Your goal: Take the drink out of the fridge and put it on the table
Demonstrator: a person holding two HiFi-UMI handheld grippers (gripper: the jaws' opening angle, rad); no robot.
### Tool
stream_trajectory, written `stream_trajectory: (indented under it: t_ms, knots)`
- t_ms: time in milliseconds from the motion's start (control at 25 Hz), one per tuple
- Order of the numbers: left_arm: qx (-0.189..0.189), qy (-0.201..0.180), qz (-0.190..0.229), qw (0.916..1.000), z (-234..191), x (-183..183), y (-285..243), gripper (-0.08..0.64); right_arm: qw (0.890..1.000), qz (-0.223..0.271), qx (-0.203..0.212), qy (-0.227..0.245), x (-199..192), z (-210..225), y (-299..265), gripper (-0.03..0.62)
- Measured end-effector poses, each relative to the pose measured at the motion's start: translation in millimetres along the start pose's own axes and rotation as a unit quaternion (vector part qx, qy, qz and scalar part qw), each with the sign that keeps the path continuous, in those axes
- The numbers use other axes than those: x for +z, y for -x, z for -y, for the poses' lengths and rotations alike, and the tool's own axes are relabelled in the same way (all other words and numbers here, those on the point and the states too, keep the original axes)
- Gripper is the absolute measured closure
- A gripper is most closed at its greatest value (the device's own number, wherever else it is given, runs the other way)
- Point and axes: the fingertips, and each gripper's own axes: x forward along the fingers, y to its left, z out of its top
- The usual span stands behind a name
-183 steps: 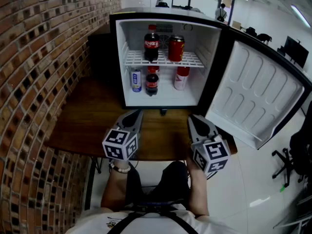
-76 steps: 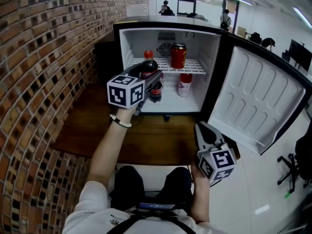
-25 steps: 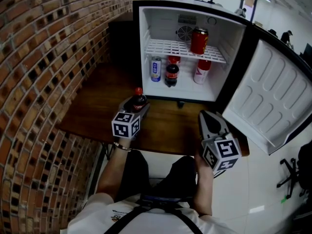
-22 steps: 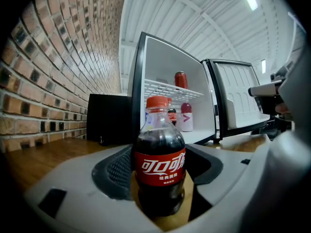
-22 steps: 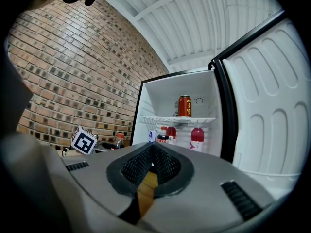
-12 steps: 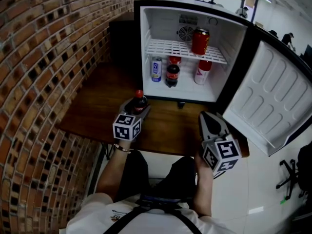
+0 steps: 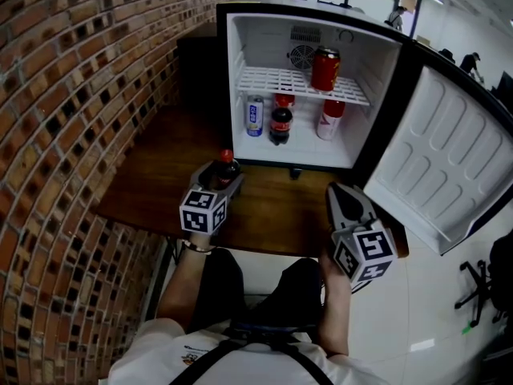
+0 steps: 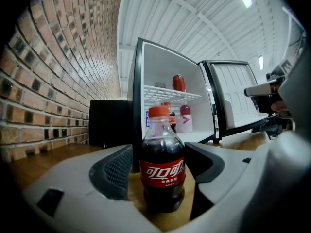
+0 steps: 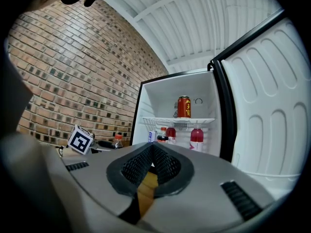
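A small cola bottle with a red cap and red label stands upright on the wooden table, in front of the open fridge. My left gripper lies level around it, one pad on each side. Its jaws have just been opening, and in the left gripper view narrow gaps show beside the bottle. My right gripper rests at the table's near right edge. Its jaws are shut with nothing between them.
Inside the fridge a red can stands on the wire shelf. Below it are a blue-white can, another cola bottle and a red-and-white bottle. The fridge door swings out to the right. A brick wall runs along the left.
The left gripper carried the cola bottle from the fridge's upper shelf down to the table. Over the last second it barely shifted. The right gripper stayed put.
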Motion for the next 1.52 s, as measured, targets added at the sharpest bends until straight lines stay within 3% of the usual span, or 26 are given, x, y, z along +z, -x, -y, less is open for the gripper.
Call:
stream_trajectory:
  t_ms: [360, 560, 960, 1080, 1520]
  knots:
    - [0.006, 0.005, 0.045, 0.999, -0.6, 58.5, 59.0, 0.226, 1.0, 0.0, 0.003, 0.002, -0.1, -3.2, -4.1, 0.576]
    - [-0.035, -0.009, 0.074, 0.9966, 30.2, 84.0, 68.8, 0.305, 1.0, -0.005, 0.0, 0.003, -3.0, -2.7, -0.5, 0.576]
    - [-0.107, -0.013, 0.087, 0.9903, 96.9, 91.4, 48.2, 0.523, 1.0, -0.005, -0.019, 0.001, -3.3, 9.9, 10.5, 0.575]
    - [-0.123, -0.006, 0.088, 0.9884, 114.7, 93.1, 42.6, 0.56, 1.0, -0.005, -0.021, 0.001, -3.6, 10.6, 11.8, 0.576]
    - [-0.151, 0.013, 0.066, 0.9862, 150.0, 86.0, 25.3, 0.56, 1.0, -0.01, -0.014, 0.006, -6.0, 2.8, 7.1, 0.575]
